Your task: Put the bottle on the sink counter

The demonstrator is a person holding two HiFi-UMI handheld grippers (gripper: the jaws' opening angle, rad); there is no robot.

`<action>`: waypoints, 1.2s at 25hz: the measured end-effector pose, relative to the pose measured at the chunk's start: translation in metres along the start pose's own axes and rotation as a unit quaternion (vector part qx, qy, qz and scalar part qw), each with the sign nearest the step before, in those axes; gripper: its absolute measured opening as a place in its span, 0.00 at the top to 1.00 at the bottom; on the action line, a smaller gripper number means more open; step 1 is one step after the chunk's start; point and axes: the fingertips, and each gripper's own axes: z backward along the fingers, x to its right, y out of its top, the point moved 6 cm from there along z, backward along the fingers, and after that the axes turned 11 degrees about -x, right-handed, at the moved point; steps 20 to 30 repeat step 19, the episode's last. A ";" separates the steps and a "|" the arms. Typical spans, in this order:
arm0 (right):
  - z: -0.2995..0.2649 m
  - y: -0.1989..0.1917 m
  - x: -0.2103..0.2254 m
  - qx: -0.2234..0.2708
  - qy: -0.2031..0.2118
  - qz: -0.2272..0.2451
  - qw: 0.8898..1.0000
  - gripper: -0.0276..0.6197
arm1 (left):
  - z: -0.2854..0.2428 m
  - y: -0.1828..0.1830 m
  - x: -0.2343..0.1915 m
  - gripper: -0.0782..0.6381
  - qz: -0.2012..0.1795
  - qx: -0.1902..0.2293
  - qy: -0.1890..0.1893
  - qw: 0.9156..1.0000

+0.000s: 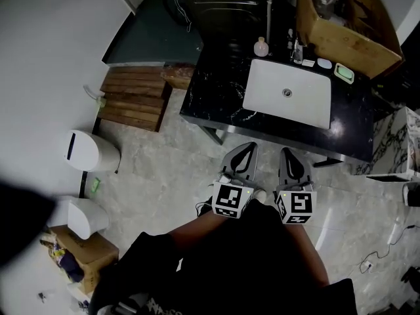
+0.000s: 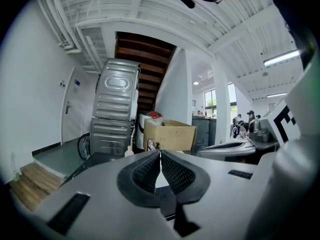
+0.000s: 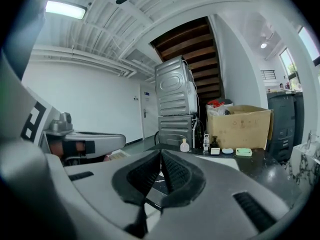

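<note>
Both grippers are empty. Left gripper (image 1: 248, 148): fingers (image 2: 146, 173) together, tips touching, nothing between. Right gripper (image 1: 287, 152): same, fingers (image 3: 176, 173) closed tip to tip, nothing held. The two sit side by side over the floor (image 1: 164, 169), just short of the front edge of the black counter (image 1: 210, 94), both aimed at it. Bottle (image 1: 261, 46): small, pale, round-bodied, upright on the counter at the back left corner of the white sink (image 1: 289, 107), well apart from both grippers. To its right along the back edge are a cluster of small dispensers (image 1: 296, 50), a pale soap (image 1: 325, 63) and a green soap dish (image 1: 344, 73). An open cardboard box (image 1: 348, 35) sits behind those. Stacked metal machines (image 3: 175, 101) stand left of the box. Wooden steps (image 1: 134, 97) are left of the counter, with two white bins (image 1: 92, 151) on the floor further left.
</note>
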 end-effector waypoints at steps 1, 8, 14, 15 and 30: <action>-0.001 -0.001 -0.006 -0.004 0.001 0.008 1.000 0.90 | 0.004 0.001 -0.001 0.87 0.002 0.000 -0.002 1.000; -0.009 0.004 -0.029 -0.005 0.020 0.011 1.000 0.90 | 0.019 -0.006 -0.006 0.87 0.029 0.003 0.004 1.000; -0.009 0.021 -0.026 0.013 0.022 0.023 0.999 0.90 | 0.016 0.000 -0.006 0.87 0.034 0.014 0.005 0.999; -0.009 0.021 -0.025 0.013 0.023 0.023 0.999 0.90 | 0.015 0.001 -0.004 0.87 0.035 0.016 0.004 0.999; -0.005 0.020 -0.019 0.013 0.027 0.026 0.999 0.90 | 0.009 0.004 0.003 0.87 0.034 0.022 0.000 0.999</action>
